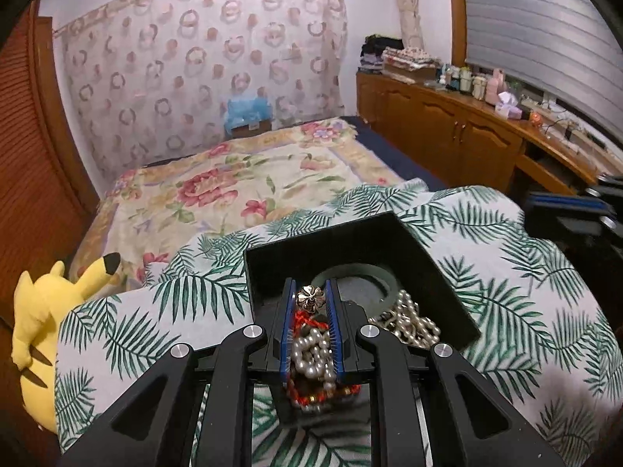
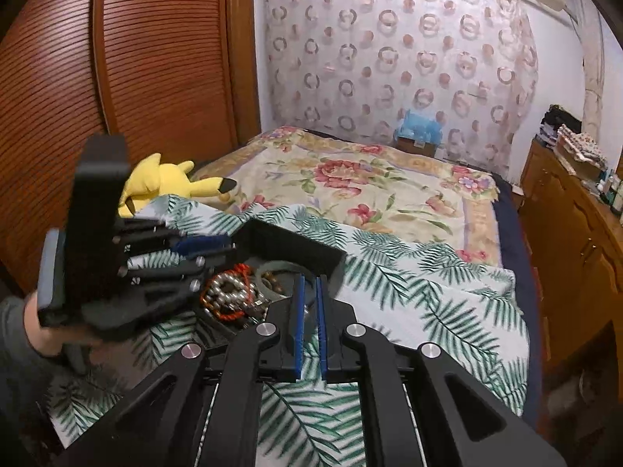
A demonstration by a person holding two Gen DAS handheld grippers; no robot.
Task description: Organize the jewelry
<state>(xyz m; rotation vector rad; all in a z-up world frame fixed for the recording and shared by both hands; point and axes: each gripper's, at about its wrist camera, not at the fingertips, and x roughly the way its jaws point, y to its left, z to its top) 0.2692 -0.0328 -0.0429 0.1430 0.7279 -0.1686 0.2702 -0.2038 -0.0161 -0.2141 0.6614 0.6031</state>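
My left gripper [image 1: 309,284] is shut on a bundle of jewelry [image 1: 311,350]: a pearl strand, a red cord bracelet and a gold flower piece [image 1: 310,296] at the fingertips. It hangs over the near side of an open black box [image 1: 311,241] on a palm-leaf cloth. In the box lie a green bangle [image 1: 354,268] and a pearl necklace [image 1: 409,319]. The right wrist view shows the left gripper [image 2: 218,257] from the side with the bundle [image 2: 229,295] under it, above the box [image 2: 296,249] and bangle [image 2: 272,264]. My right gripper [image 2: 309,278] is shut, just at the box's near right corner.
The palm-leaf cloth [image 2: 409,292] covers the bed's near end, the floral bedspread [image 2: 370,186] lies beyond. A yellow plush toy [image 2: 167,179] sits at the left by a slatted wooden wardrobe [image 2: 117,58]. Wooden cabinets [image 1: 447,124] with bottles line the right. A hand [image 2: 39,330] holds the left gripper.
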